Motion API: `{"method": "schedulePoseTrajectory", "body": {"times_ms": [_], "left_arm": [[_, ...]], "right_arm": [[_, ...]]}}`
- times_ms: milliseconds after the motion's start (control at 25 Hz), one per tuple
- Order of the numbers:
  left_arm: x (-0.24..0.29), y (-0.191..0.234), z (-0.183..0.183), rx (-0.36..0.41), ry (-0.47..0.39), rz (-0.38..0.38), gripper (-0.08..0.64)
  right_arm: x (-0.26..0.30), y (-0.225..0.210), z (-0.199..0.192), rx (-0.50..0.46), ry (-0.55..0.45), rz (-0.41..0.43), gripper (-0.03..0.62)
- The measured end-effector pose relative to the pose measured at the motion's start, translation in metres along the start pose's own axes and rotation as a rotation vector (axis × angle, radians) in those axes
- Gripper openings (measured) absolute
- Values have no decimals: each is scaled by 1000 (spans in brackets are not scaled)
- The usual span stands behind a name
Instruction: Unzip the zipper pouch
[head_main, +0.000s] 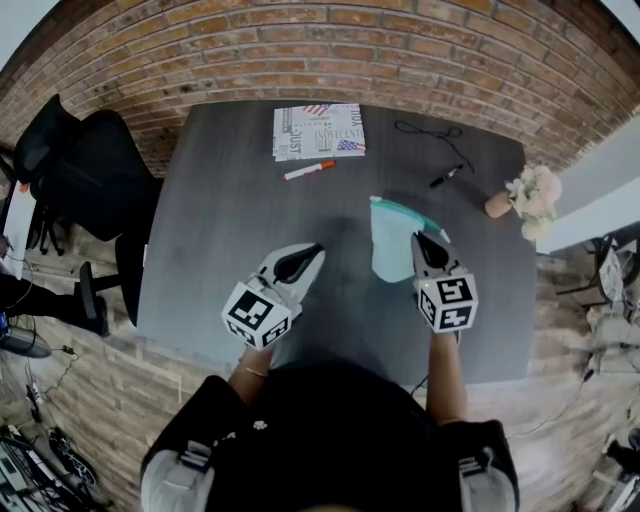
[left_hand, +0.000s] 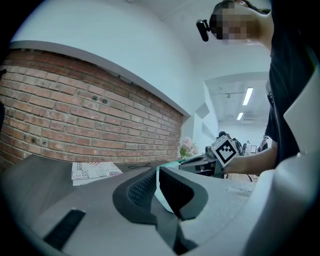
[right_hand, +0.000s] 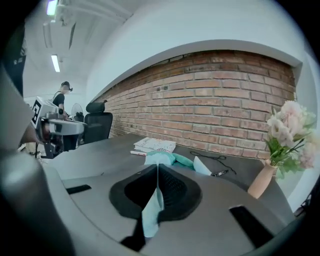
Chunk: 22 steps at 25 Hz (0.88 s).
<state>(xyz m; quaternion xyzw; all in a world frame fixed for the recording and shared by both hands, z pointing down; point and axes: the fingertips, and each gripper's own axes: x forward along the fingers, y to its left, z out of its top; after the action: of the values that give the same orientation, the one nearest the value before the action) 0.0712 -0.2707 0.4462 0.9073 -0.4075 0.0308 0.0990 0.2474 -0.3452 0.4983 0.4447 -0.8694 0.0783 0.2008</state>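
Softness is judged for the zipper pouch (head_main: 393, 245): thin teal fabric, light and limp, likely to fold and slide under a pull. One end by the zipper is therefore best pinned while the slider tab is pinched, though the tab is made out in no view. The right gripper (right_hand: 158, 172) is clamped on a fold of the pouch, which droops below its pads, and the rest of the pouch extends just ahead of its tip. Whether the far end rests on the surface (head_main: 230, 200) cannot be told. The left gripper (left_hand: 158, 175) is clenched, pads together. A pale teal sliver is seen at their seam in the left gripper view, yet in the head view the pouch is shown apart, off to that gripper's right, so no hold is judged there. The pinched fold is revealed only by the right gripper view.
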Motion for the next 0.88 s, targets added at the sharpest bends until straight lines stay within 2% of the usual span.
{"method": "schedulePoseTrajectory", "body": {"times_ms": [200, 560, 680, 880], "left_arm": [[-4, -9, -2, -10, 8, -16, 5], [-11, -42, -15, 0, 57, -69, 6], [-19, -50, -19, -26, 52, -84, 8], [-37, -56, -19, -79, 25, -133, 92]], "right_arm": [[-34, 19, 16, -4, -62, 54, 6], [-92, 62, 33, 19, -176, 220, 8], [-107, 77, 36, 35, -220, 274, 6], [-126, 108, 45, 7, -256, 333, 8]]}}
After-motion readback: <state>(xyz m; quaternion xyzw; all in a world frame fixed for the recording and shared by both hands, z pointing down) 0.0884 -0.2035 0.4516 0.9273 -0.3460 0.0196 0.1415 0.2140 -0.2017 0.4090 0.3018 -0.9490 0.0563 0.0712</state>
